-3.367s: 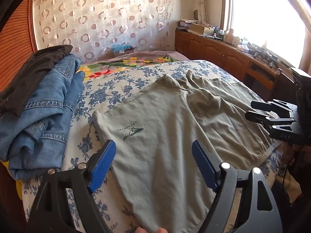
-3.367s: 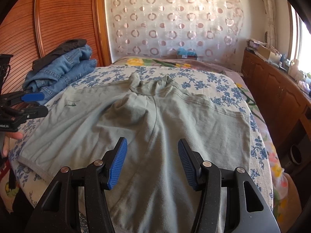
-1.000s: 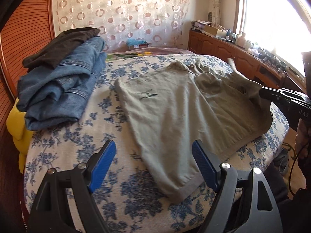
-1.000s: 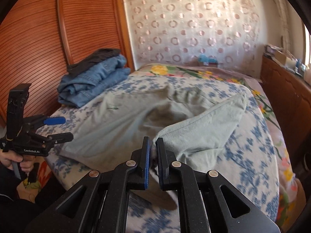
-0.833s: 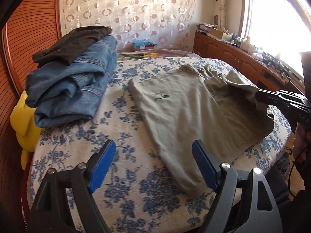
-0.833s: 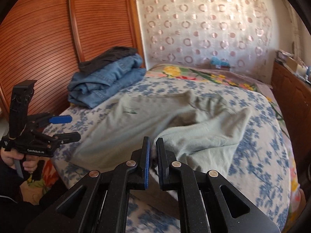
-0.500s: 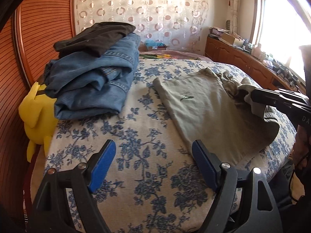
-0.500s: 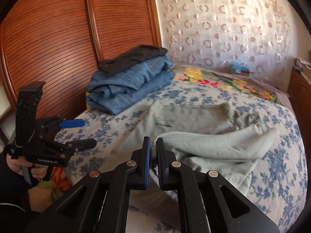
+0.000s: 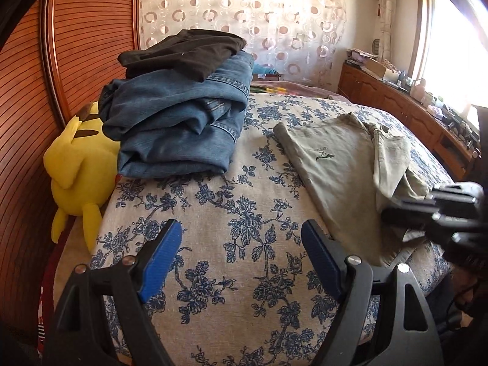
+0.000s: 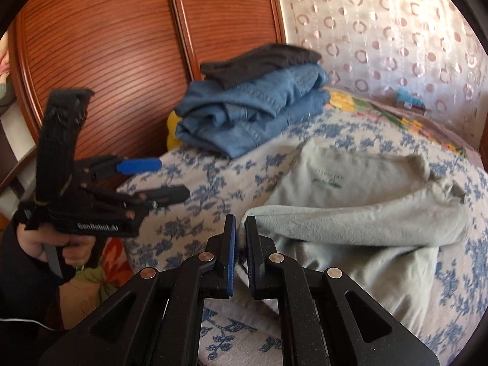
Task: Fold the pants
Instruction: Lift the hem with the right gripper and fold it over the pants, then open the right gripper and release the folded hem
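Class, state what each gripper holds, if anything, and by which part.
The right gripper is shut on the pants, at the corner of the leg it carries over. The left gripper is open, empty.

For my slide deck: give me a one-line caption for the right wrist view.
Right gripper pinches the grey-green pants edge, carrying it across the floral bedspread toward the open left gripper.

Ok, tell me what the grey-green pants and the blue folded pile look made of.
Grey-green pants: soft matte knit, probably cotton jersey or fleece; it drapes limply from the right claw with a faintly fuzzy surface. Blue pile: denim, judging by faded indigo, stiff folds and pale topstitched seams.
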`<state>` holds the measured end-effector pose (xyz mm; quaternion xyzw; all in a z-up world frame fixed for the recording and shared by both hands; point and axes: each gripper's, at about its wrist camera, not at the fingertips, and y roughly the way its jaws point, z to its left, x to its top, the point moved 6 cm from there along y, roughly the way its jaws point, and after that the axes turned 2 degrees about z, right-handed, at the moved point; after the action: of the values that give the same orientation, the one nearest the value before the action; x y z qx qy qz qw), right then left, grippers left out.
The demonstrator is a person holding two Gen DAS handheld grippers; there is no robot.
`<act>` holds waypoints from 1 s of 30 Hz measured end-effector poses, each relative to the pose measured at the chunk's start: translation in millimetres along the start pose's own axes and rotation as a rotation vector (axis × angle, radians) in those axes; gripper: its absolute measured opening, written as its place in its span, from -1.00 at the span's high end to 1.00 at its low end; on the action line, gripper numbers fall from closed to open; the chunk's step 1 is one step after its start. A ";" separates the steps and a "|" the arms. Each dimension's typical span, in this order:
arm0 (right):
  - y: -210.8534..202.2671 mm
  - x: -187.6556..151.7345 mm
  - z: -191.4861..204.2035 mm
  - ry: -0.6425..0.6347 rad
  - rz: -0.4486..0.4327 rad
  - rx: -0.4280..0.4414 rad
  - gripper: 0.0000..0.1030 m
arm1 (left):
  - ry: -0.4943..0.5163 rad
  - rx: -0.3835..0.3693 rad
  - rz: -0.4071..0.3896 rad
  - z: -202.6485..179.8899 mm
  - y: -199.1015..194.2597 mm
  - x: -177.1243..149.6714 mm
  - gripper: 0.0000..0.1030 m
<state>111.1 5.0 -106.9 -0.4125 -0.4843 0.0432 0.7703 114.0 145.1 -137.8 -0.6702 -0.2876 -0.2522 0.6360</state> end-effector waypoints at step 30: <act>-67.6 -41.9 -114.6 0.144 -0.012 -0.305 0.25 | 0.103 -0.111 0.014 -65.6 18.6 23.3 -0.57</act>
<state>156.1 -127.0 -112.7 -0.5237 -0.4313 -0.0653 0.7318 145.4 80.7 -130.3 -0.6924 -0.2356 -0.2975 0.6136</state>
